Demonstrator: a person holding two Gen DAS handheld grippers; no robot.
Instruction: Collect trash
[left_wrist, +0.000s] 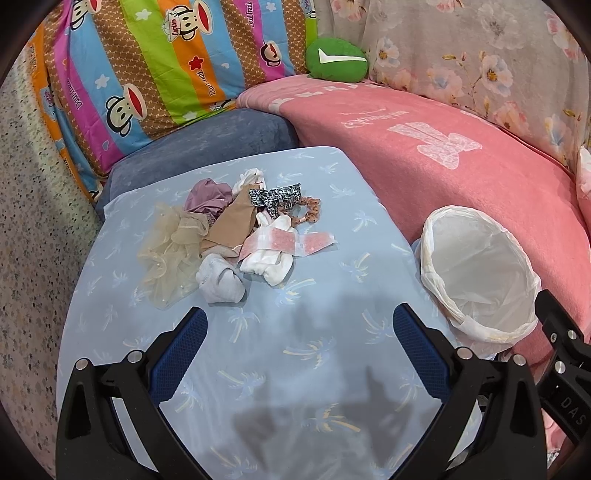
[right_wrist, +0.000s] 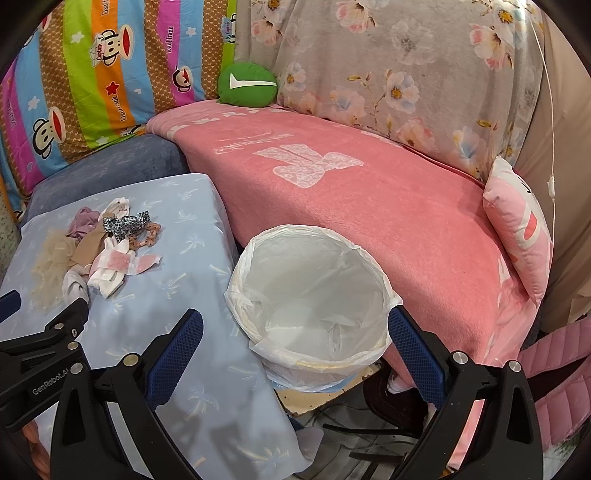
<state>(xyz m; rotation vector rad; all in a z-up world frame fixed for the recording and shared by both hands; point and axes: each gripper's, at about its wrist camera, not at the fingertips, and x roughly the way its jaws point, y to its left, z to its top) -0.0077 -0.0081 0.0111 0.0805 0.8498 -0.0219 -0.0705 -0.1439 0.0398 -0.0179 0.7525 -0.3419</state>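
I've got the left gripper (left_wrist: 300, 320) w/ fingers spread wide, empty, above the bench (left_wrist: 332, 354). Right gripper (right_wrist: 295, 325) likewise spread, over the lined trash bin (right_wrist: 314, 291). Trash pile (left_wrist: 229, 236) sits mid-bench, left of bin.

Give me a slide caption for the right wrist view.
Open right gripper hovers at the empty lined bin, fabric scraps piled on the blue table at left.

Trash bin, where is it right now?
The lined trash bin stands right of the blue-covered table, against the pink blanket; centre of right wrist view.
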